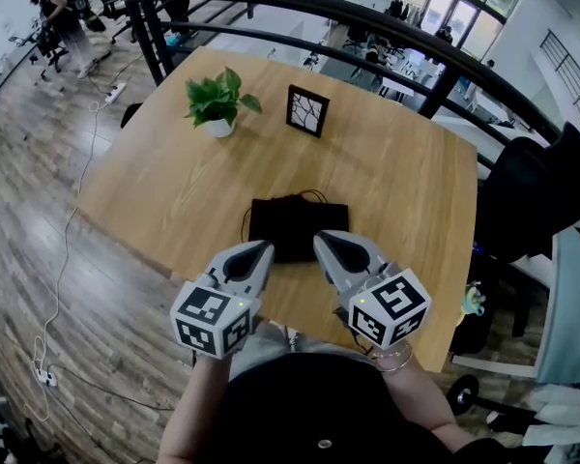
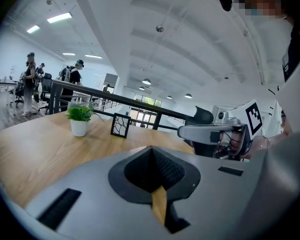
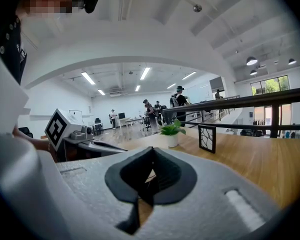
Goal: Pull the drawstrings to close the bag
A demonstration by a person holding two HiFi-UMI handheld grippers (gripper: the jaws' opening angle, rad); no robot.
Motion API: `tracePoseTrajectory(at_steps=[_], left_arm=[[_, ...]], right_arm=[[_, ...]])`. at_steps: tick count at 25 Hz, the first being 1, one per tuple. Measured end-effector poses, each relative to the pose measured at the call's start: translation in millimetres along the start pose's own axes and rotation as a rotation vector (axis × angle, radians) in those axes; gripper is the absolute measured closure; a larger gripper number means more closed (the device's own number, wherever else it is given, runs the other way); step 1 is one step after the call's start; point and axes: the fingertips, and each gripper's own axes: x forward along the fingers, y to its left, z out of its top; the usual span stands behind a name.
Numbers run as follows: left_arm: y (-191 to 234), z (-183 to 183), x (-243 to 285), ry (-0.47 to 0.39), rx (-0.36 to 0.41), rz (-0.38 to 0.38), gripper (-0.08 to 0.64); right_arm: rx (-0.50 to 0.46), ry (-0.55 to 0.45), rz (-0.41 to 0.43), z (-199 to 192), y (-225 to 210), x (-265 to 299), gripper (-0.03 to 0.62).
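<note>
Head view: bag (image 1: 292,222) lies just beyond left gripper (image 1: 260,251) and right gripper (image 1: 326,243), both pressed together.

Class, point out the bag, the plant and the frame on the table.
Bag (image 1: 298,228): head view, middle of the black cloth.
Plant (image 1: 219,98): head view, its leaves.
Frame (image 1: 307,111): head view, its patterned face.

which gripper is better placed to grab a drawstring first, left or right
Left, probably. The left gripper, shut and empty, is by the black bag's left edge, where a drawstring loop lies on the table. The right gripper, also shut, has no cord visible beside it.
</note>
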Motion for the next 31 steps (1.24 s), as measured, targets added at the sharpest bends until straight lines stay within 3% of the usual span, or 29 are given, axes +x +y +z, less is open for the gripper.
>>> tracePoseTrajectory(at_steps=[31], left_arm=[[-6.3, -8.5, 1.7, 0.003, -0.042, -0.017, 0.545]], right_arm=[[-0.034, 0.034, 0.073, -8.7, 13.1, 1.3, 0.594]])
